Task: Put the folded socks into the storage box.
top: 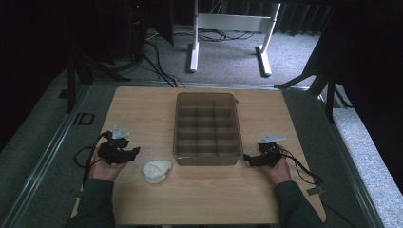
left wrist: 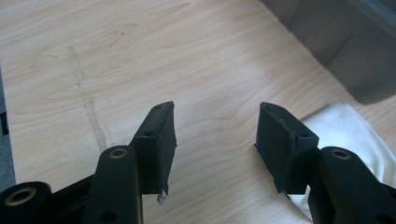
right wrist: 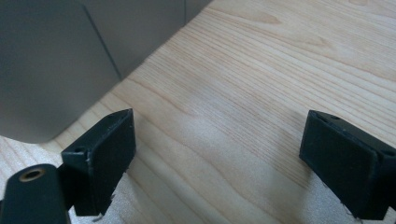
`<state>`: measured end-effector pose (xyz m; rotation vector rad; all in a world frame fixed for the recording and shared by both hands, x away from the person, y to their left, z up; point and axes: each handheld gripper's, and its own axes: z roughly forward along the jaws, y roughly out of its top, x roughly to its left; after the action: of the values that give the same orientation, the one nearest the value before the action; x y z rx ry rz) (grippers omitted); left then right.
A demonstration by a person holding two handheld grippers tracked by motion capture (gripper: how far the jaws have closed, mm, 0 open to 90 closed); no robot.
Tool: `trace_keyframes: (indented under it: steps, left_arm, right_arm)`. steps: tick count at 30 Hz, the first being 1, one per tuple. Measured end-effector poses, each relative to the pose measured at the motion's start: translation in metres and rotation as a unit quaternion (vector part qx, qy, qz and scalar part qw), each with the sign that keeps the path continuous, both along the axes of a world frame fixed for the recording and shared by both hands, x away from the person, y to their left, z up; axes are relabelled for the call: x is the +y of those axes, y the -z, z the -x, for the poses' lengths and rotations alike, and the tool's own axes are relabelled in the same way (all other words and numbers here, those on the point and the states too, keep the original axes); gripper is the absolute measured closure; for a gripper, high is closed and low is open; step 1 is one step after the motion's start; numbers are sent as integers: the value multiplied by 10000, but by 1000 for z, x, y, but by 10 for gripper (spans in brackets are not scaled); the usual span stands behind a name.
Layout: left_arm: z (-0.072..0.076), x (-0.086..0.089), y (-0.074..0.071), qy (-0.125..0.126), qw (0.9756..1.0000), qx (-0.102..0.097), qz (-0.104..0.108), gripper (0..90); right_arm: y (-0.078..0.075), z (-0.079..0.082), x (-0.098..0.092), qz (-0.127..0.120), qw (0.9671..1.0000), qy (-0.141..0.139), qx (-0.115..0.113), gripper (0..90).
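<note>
The left gripper (top: 134, 151) hovers over the wooden table (top: 214, 194) with its jaws apart and nothing between them. A crumpled white cloth (top: 157, 171) lies just beside it, near the front left corner of the grey divided bin (top: 207, 129). The right gripper (top: 247, 158) sits at the bin's front right corner, jaws wide apart over bare wood.

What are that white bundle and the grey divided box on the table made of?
The white bundle looks like soft cloth: it lies crumpled, with folds and a faint sheen. The divided box seems to be translucent smoky-grey plastic, smooth and matte, since its inner dividers show through the walls. The table looks like pale wood or laminate, with visible grain.
</note>
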<state>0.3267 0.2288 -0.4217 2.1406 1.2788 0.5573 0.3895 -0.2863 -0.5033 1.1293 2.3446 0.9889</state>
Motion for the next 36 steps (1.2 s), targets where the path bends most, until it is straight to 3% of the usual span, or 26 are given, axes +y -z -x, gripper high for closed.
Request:
trace_keyframes:
  steps: [6, 7, 10, 24, 36]
  left_arm:
    - [0, -6, -2, 295, 9993, 77, -229, 475]
    - [0, -8, -4, 420, 9985, 109, -342, 475]
    - [0, -10, -6, 554, 9975, 130, -422, 475]
    - [-2, -17, -14, 945, 9939, 197, -530, 497]
    - [-5, -22, -19, 1324, 9887, 353, -602, 511]
  right_arm:
    - [0, 0, 0, 0, 10000, -12, -1, 104]
    - [0, 0, 0, 0, 10000, -13, 1, 104]
    - [0, 0, 0, 5, 10000, -16, 4, 104]
    - [0, 1, 0, 5, 10000, -20, 5, 104]
    - [0, 0, 0, 4, 10000, -19, 5, 103]
